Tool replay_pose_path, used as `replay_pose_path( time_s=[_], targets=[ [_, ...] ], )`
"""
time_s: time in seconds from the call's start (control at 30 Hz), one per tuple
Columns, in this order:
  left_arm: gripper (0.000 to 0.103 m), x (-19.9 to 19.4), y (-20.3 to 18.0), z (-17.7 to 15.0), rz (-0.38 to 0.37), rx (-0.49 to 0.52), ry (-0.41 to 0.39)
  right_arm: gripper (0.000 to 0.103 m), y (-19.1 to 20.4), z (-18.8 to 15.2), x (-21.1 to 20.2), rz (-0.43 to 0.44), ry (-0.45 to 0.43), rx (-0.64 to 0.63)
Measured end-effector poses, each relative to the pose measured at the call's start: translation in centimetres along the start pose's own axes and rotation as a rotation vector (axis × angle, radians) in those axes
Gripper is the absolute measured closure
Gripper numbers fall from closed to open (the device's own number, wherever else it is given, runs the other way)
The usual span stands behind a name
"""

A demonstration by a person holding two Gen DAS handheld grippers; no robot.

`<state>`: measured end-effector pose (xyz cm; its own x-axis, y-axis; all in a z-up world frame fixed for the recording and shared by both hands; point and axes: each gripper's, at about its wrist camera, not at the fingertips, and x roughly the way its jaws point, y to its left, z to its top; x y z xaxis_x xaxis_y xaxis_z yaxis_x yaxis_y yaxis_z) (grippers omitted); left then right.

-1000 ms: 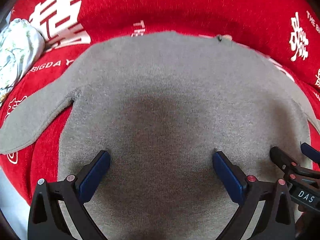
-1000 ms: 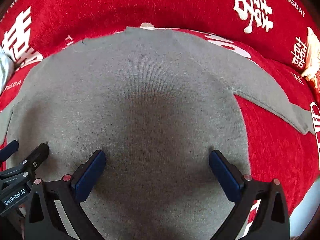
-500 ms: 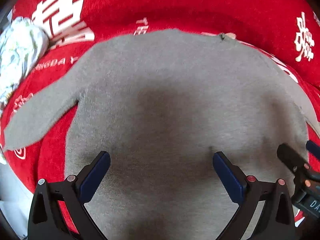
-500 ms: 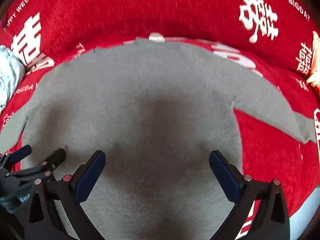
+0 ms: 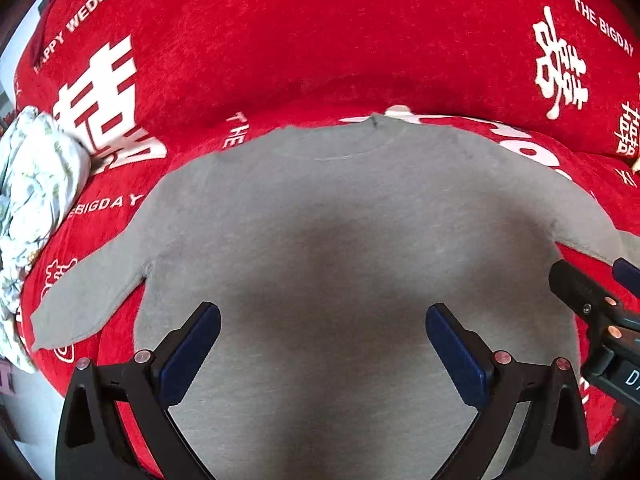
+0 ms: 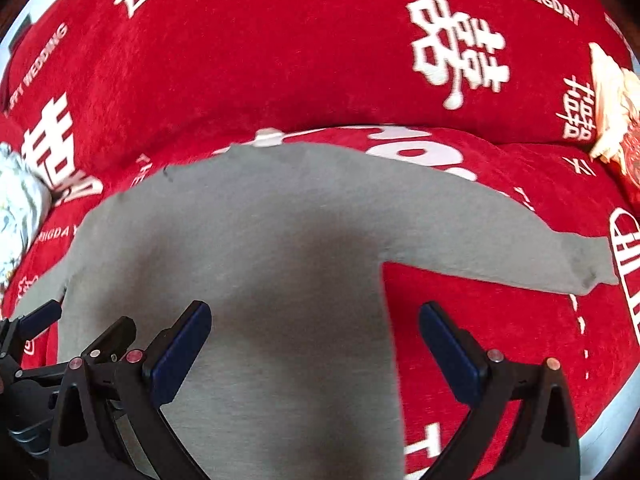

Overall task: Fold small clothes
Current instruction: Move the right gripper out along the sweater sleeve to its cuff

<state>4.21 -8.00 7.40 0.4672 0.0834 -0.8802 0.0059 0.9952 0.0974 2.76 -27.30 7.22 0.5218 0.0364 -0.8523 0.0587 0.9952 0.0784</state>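
A grey long-sleeved sweater (image 5: 340,220) lies flat on a red cover, neckline at the far side and sleeves spread to both sides. It also shows in the right wrist view (image 6: 260,248). My left gripper (image 5: 322,344) is open and empty, raised above the sweater's lower body. My right gripper (image 6: 314,340) is open and empty above the sweater's right side edge. The right gripper shows at the right edge of the left wrist view (image 5: 596,312). The left gripper shows at the lower left of the right wrist view (image 6: 72,344).
The red cover (image 5: 320,48) with white lettering covers a seat and backrest. A crumpled pale floral cloth (image 5: 32,200) lies at the far left. A cream-coloured item (image 6: 612,108) lies at the far right. The seat's front edge runs lower right (image 6: 600,436).
Both grippers have lifted and pulled back from the sweater, so more of it and the backrest shows. The right gripper has shifted right. Both stay open.
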Motion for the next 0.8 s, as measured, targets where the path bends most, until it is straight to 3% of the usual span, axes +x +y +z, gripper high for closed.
replay_pose_path(
  time_s=[0.8],
  targets=[
    [0.000,-0.8,-11.0,2.0,-0.055,0.106,-0.006,0.000,-15.0,-0.7,-1.2,-0.111,-0.040,0.187]
  ],
)
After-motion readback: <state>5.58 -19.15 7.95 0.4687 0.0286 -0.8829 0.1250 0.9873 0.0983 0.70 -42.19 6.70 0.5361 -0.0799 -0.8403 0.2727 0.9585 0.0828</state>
